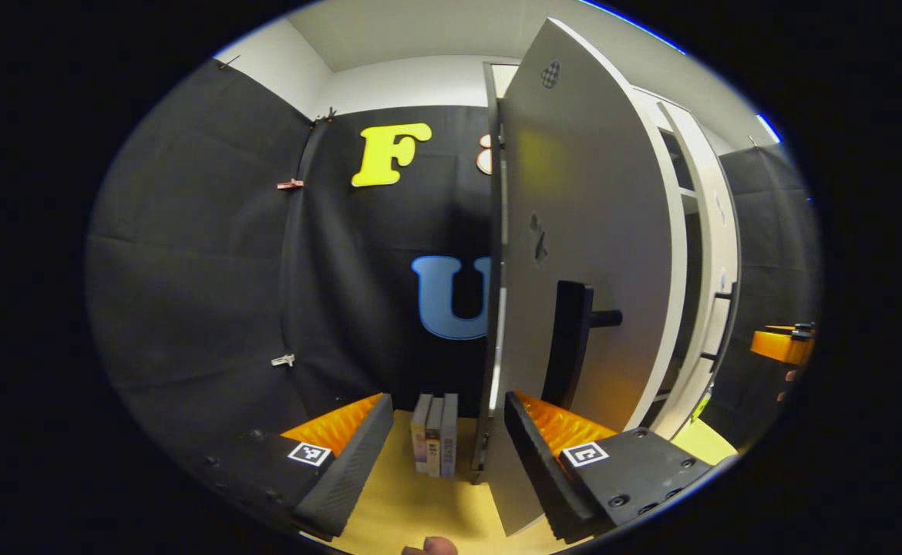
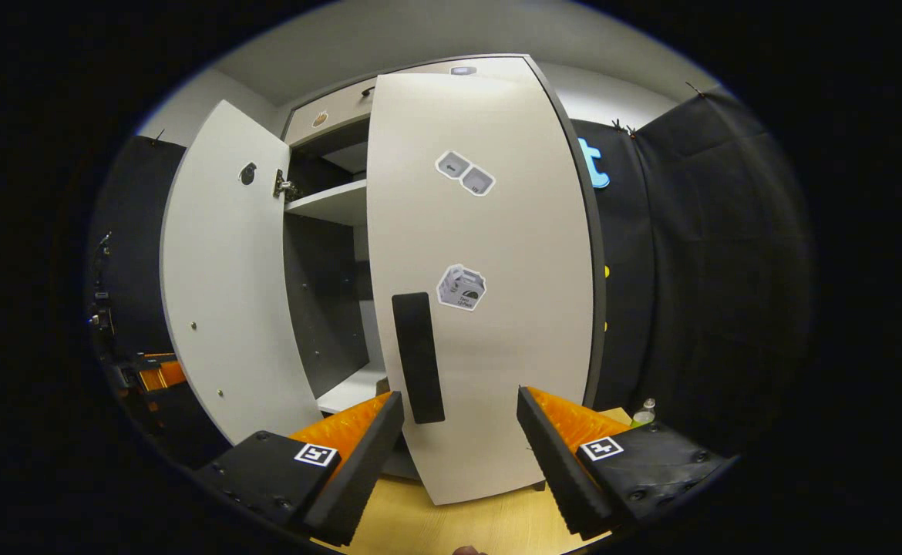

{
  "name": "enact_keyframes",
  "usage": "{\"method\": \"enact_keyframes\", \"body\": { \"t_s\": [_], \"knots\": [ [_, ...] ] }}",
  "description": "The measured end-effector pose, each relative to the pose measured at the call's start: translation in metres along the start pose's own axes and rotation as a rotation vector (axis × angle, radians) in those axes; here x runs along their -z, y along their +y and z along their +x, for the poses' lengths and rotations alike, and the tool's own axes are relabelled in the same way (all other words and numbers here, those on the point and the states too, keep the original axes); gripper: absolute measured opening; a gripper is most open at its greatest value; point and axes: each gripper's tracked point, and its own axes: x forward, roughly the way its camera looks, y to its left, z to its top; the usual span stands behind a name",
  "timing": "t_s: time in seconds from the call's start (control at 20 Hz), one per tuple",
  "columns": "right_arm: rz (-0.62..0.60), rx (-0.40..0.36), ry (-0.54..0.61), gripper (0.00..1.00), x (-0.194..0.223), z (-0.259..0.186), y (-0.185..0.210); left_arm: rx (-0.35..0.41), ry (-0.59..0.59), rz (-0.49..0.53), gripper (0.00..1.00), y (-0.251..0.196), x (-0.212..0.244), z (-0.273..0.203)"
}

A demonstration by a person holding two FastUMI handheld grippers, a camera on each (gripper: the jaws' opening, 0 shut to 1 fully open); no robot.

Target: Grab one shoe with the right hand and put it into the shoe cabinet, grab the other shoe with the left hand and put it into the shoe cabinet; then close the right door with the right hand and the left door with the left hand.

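Between the wide-open right hand-held gripper (image 2: pixel 459 455) fingers stands the right door (image 2: pixel 489 308), untouched.

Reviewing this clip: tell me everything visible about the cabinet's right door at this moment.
The right door is a tall, flat, pale grey panel, smooth like laminate, with a dark edge. A black vertical bar handle sits low near its free edge, and stickers mark its face. It looks nearly closed, leaving a gap to the wide-open left door, through which a shelf shows. The right gripper hangs open before its lower part, fingers astride; contact cannot be told.
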Motion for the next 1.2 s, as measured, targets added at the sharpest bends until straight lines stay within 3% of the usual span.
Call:
{"method": "enact_keyframes", "body": {
  "t_s": [0.15, 0.2, 0.25, 0.5, 0.65, 0.75, 1.2],
  "knots": [
    [0.0, -0.006, 0.005, 0.98, 0.0, 0.0, -0.003, 0.028, 0.0, 0.005, 0.89, -0.023, -0.001, 0.002],
    [0.003, -0.009, 0.007, 0.98, 0.0, 0.0, -0.004, 0.039, 0.001, 0.007, 0.94, -0.032, 0.0, 0.004],
    [0.004, -0.011, 0.006, 0.98, -0.001, 0.001, -0.005, 0.051, 0.001, 0.012, 0.89, -0.039, 0.001, 0.004],
    [0.009, 0.003, 0.005, 0.98, -0.003, 0.004, -0.013, 0.099, -0.011, 0.018, 0.89, -0.08, -0.006, 0.018],
    [0.025, 0.015, -0.004, 0.98, -0.006, 0.005, -0.015, 0.139, -0.024, 0.003, 0.94, -0.106, -0.015, 0.028],
    [0.024, 0.021, -0.004, 0.98, -0.009, 0.004, -0.016, 0.159, -0.017, 0.003, 0.92, -0.12, -0.014, 0.034],
    [0.017, 0.034, -0.006, 0.98, -0.014, 0.007, -0.017, 0.141, -0.026, 0.031, 0.95, -0.142, -0.012, 0.065]
  ]
}}
